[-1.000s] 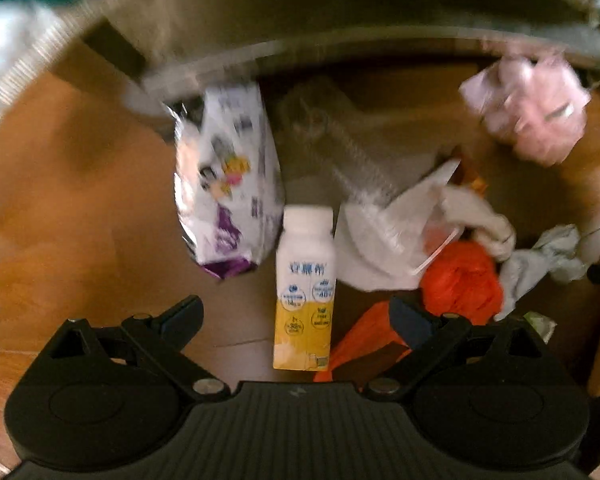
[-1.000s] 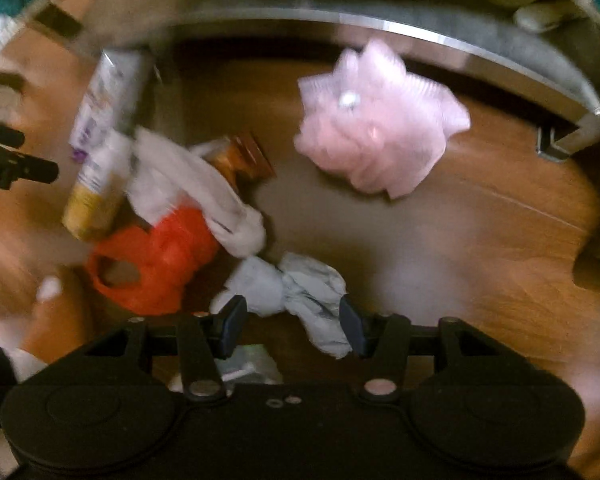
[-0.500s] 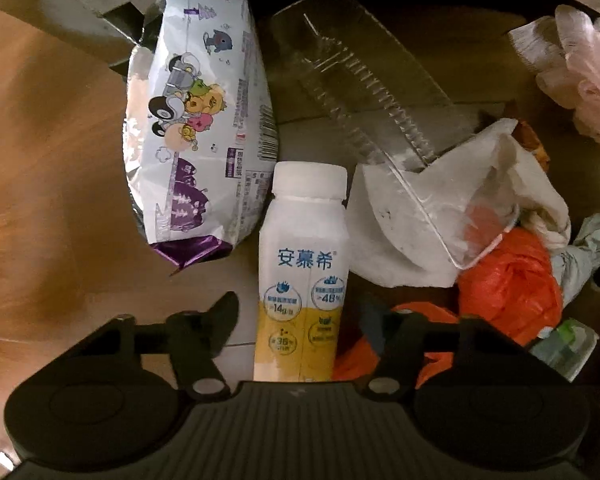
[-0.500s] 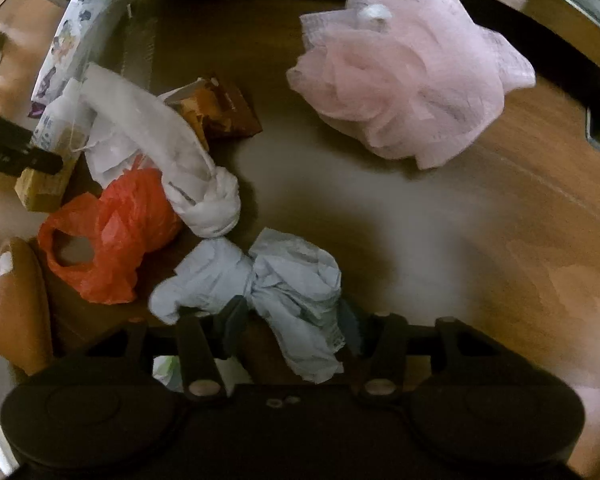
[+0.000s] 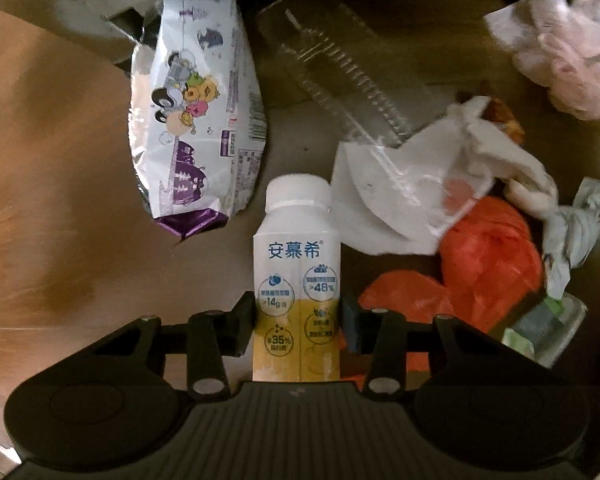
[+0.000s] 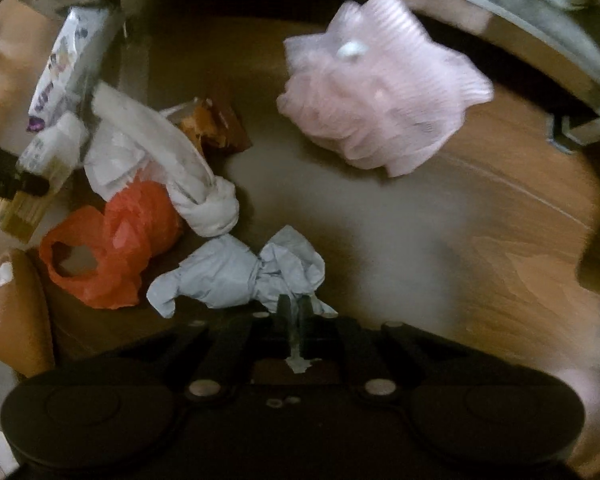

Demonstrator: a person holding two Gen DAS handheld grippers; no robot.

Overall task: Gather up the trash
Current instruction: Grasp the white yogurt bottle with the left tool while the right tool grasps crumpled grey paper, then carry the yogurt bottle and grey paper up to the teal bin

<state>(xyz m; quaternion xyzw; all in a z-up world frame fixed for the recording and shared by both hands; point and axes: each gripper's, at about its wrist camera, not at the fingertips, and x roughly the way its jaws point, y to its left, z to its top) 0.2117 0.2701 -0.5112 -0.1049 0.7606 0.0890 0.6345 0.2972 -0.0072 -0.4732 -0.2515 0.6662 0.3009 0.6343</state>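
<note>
Two grips close at once on the wooden floor (image 5: 48, 168).
Left gripper (image 5: 298, 322) brackets the white-and-yellow plastic drink bottle (image 5: 296, 276), long axis running away between its half-closed jaws; right gripper (image 6: 295, 312) is pinched tight on the crumpled pale-blue tissue wad (image 6: 240, 272).

This looks like a room in a home. A warm wooden plank floor (image 6: 520, 248) runs under the metal base of some furniture (image 6: 500, 12), and household litter lies about: a snack bag (image 5: 198, 120), a yogurt drink bottle (image 5: 296, 264), a pink bath pouf (image 6: 380, 96).
</note>
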